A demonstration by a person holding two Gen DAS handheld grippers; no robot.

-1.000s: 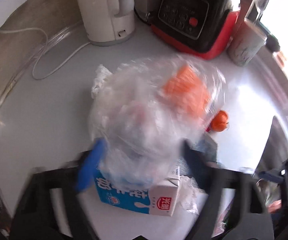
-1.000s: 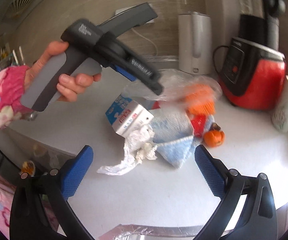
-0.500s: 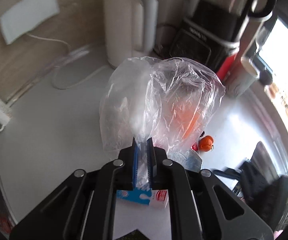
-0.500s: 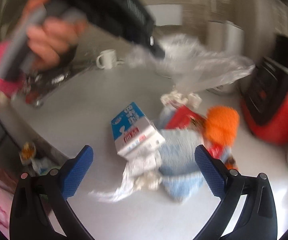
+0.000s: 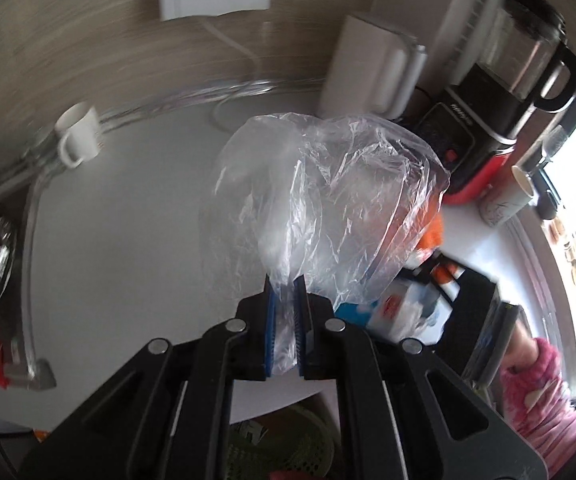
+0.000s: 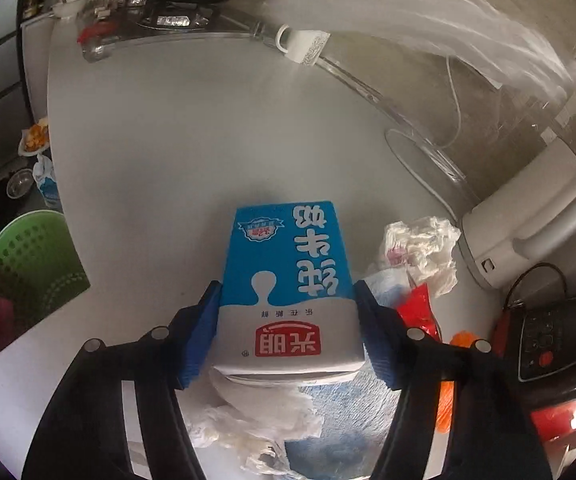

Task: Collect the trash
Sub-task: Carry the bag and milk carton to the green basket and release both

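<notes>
Trash scattered on the grey counter (image 6: 191,128) — milk carton (image 6: 283,280), crumpled tissue (image 6: 424,248), red wrapper (image 6: 420,308), more tissue (image 6: 255,428) bunched under the carton's near end, blue cloth (image 6: 340,428) beneath and beside it. Clear plastic bag (image 5: 320,200) pinched by one gathered edge between the blue pads (image 5: 270,320) of the left gripper (image 5: 285,328), jaws clenched tight on the film, bag billowing up and away above the counter with nothing visibly inside. Right gripper (image 6: 288,332) straddling the milk carton, blue pads (image 6: 199,332) pressed against both long sides near the gabled end, jaws closed on the carton; cannot tell whether lifted or resting on the pile. Carton blue and white, red label facing up, lying on its side. Seen from the left wrist, same carton (image 5: 392,304) low and right of the bag, beside the right gripper's dark body and a pink sleeve (image 5: 540,400). White kettle (image 6: 536,232) at the right, just beside the crumpled tissue; red-and-black appliance (image 6: 548,344) nearer the right edge, small orange item (image 6: 464,338) in front of it. White mug (image 6: 304,46) far back by the wall, well apart from the pile. Green perforated basket (image 6: 27,264) off the counter's left edge — contents not visible.
</notes>
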